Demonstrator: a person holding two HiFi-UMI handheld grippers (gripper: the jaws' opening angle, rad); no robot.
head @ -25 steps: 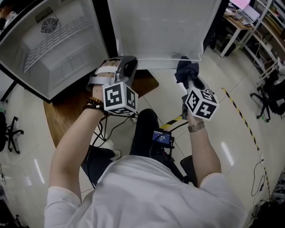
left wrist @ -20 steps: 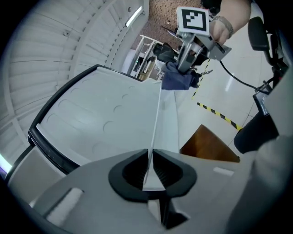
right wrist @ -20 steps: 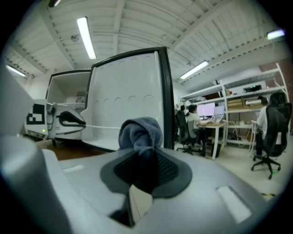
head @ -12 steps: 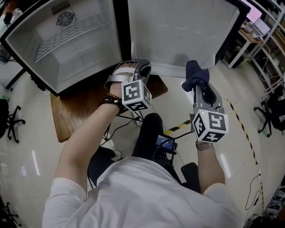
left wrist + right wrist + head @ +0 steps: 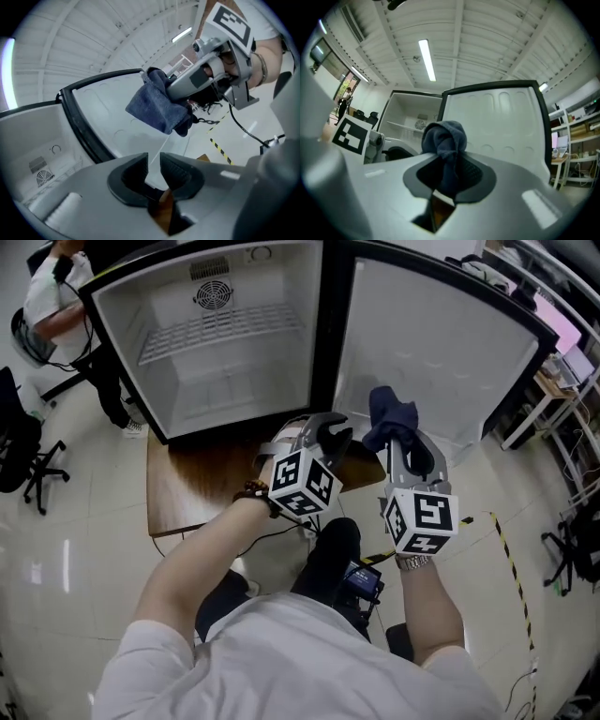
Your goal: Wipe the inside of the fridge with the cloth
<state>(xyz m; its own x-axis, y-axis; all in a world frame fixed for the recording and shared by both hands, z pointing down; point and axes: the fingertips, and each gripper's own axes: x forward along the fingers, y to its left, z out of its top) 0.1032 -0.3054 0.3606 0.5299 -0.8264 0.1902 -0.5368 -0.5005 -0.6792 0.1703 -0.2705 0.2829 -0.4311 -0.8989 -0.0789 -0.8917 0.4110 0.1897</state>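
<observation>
The small fridge (image 5: 192, 395) stands open, white inside, with a wire shelf (image 5: 220, 324) and a fan grille at the back. Its door (image 5: 441, 343) swings out to the right. A dark blue cloth (image 5: 389, 413) is bunched in my right gripper (image 5: 400, 435), which is shut on it in front of the door. In the right gripper view the cloth (image 5: 444, 136) bulges out above the jaws. My left gripper (image 5: 330, 430) hovers beside it, before the fridge's centre post. Its jaws have just been opening and now stand slightly apart with nothing between them (image 5: 153, 161).
The fridge rests on a wooden board (image 5: 187, 484) on a glossy tile floor. A person (image 5: 56, 306) and an office chair (image 5: 19, 442) are at the far left. Shelving and desks (image 5: 562, 343) stand at the right, and yellow-black tape (image 5: 511, 554) crosses the floor.
The view has lifted, so the fridge's inside now shows in full. My right gripper rose with the cloth toward the door. My left gripper rolled and its jaws parted.
</observation>
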